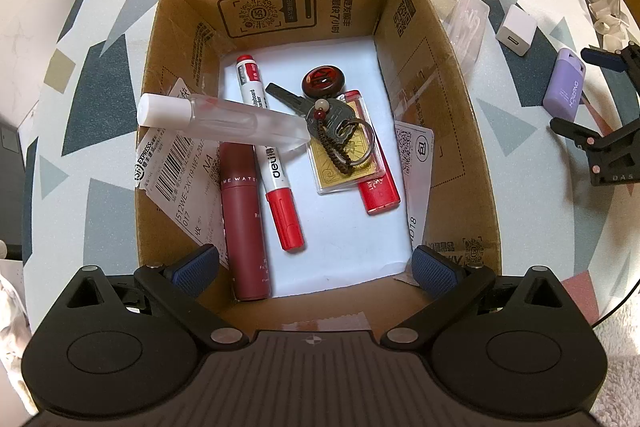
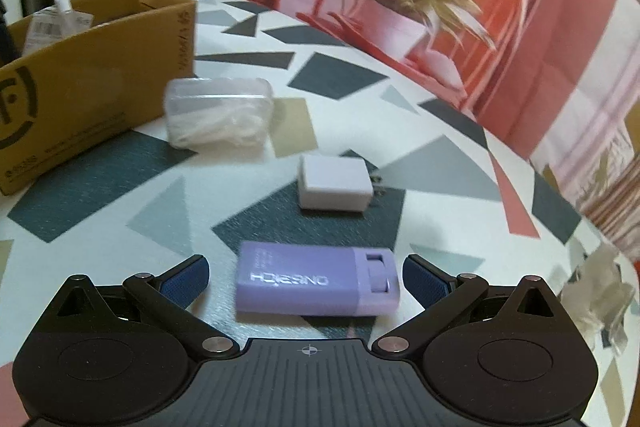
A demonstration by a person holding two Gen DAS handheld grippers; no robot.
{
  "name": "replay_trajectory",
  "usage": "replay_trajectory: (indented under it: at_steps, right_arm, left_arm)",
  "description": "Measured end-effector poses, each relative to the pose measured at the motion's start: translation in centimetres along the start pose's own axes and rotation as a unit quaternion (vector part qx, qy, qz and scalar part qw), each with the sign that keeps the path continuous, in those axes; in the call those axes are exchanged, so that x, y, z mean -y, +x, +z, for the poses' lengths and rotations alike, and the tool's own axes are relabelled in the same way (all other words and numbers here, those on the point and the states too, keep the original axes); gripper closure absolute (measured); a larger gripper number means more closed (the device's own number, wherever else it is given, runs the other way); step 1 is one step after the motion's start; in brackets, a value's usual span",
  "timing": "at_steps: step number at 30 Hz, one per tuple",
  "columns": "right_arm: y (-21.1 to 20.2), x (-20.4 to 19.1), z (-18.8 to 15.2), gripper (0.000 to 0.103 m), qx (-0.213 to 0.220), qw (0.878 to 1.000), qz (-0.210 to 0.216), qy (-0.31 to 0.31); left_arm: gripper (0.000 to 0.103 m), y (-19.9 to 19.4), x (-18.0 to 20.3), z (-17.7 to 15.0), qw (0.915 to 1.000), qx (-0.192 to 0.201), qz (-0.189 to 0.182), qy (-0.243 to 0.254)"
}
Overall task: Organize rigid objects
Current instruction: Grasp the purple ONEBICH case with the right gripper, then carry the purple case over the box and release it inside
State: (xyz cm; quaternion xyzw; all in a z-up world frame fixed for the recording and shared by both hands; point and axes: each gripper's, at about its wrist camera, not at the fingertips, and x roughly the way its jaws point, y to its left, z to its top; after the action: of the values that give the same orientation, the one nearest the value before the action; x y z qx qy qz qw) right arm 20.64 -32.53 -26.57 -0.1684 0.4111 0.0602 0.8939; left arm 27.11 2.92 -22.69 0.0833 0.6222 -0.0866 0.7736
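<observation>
the clear tube [image 1: 224,121] lies across the dark red tube [image 1: 244,219] and the red marker [image 1: 267,155], so the middle of both is covered. the key [image 1: 308,105] and its ring sit on the gold card [image 1: 346,155], which hides most of the red case [image 1: 378,187] under it. the right hand-held gripper [image 1: 612,115] is cut off by the left wrist view's edge. from the right wrist view the clear plastic box [image 2: 219,117] is smeared, can't tell what's inside, and the cardboard box [image 2: 92,79] runs off the left edge. the crumpled stuff [image 2: 600,291] at the right edge is too blurry to name.
</observation>
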Motion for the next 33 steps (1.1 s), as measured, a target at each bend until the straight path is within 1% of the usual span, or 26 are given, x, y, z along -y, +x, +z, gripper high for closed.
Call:
replay_trajectory:
  at_steps: [4, 6, 7, 9, 10, 11, 12, 17, 25, 29, 33]
  right_arm:
    - [0.4, 0.7, -0.4, 0.001, -0.002, 0.999, 0.009, 0.032]
    - [0.4, 0.9, -0.6, 0.003, 0.0, 0.999, 0.016, 0.048]
    - [0.5, 0.9, -0.7, 0.006, 0.0, 0.999, 0.017, 0.05]
    - [0.4, 0.8, -0.8, 0.008, 0.005, 0.999, 0.015, 0.052]
    - [0.3, 0.7, -0.8, 0.014, 0.007, 0.998, 0.016, 0.054]
    - [0.3, 0.8, -0.8, 0.016, 0.008, 0.998, 0.019, 0.056]
    - [0.2, 0.7, -0.8, 0.016, 0.008, 0.998, 0.021, 0.056]
    - [0.1, -0.5, -0.6, 0.017, 0.011, 0.998, 0.04, 0.038]
    - [0.2, -3.2, 0.6, 0.017, 0.017, 0.998, 0.066, -0.017]
    - [-0.5, -3.8, 1.7, 0.017, 0.038, 0.996, 0.076, -0.032]
    - [-1.9, -4.2, 3.9, 0.017, 0.074, 0.992, 0.091, -0.045]
  left_arm:
    - [0.0, 0.0, 0.0, 0.0, 1.0, 0.0, 0.0, 0.0]
    - [0.0, 0.0, 0.0, 0.0, 1.0, 0.0, 0.0, 0.0]
    - [0.0, 0.0, 0.0, 0.0, 1.0, 0.0, 0.0, 0.0]
    - [0.0, 0.0, 0.0, 0.0, 1.0, 0.0, 0.0, 0.0]
    - [0.0, 0.0, 0.0, 0.0, 1.0, 0.0, 0.0, 0.0]
    - [0.0, 0.0, 0.0, 0.0, 1.0, 0.0, 0.0, 0.0]
    - [0.0, 0.0, 0.0, 0.0, 1.0, 0.0, 0.001, 0.0]
    - [0.0, 0.0, 0.0, 0.0, 1.0, 0.0, 0.0, 0.0]
    - [0.0, 0.0, 0.0, -0.1, 1.0, 0.0, 0.0, 0.0]
    - [0.0, 0.1, 0.0, 0.0, 1.0, 0.0, 0.001, 0.0]
    - [0.0, 0.0, 0.0, 0.0, 1.0, 0.0, 0.0, 0.0]
